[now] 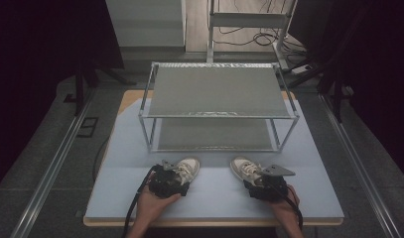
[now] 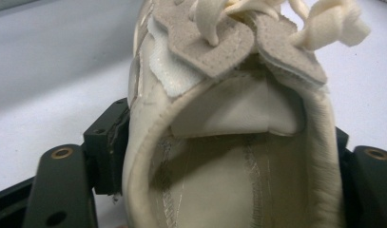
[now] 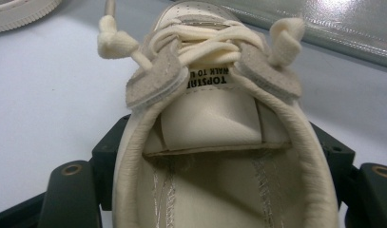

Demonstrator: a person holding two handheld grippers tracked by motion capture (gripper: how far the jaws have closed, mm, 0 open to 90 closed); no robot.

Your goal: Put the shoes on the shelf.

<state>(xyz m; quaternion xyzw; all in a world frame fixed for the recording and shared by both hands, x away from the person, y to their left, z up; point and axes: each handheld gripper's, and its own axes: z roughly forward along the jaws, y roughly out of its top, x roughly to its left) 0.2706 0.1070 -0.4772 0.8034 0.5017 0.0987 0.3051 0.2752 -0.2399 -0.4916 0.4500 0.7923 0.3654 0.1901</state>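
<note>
Cream leather shoes were set side by side at the near edge of the table [image 1: 115, 193], toes towards the two-tier rack [image 1: 217, 106], likely so each could be lifted onto a shelf. The left shoe [image 1: 185, 170] was clamped at its heel sides by the left gripper [image 1: 166, 182]; the right shoe [image 1: 245, 170] was likewise pinched between the right gripper's [image 1: 265, 188] jaws.

2 cream shoes [image 1: 187, 168] on the blue mat [image 1: 214, 198] — a claw [image 1: 170, 179] at each — before a 2-shelf rack [image 1: 217, 91].
</note>
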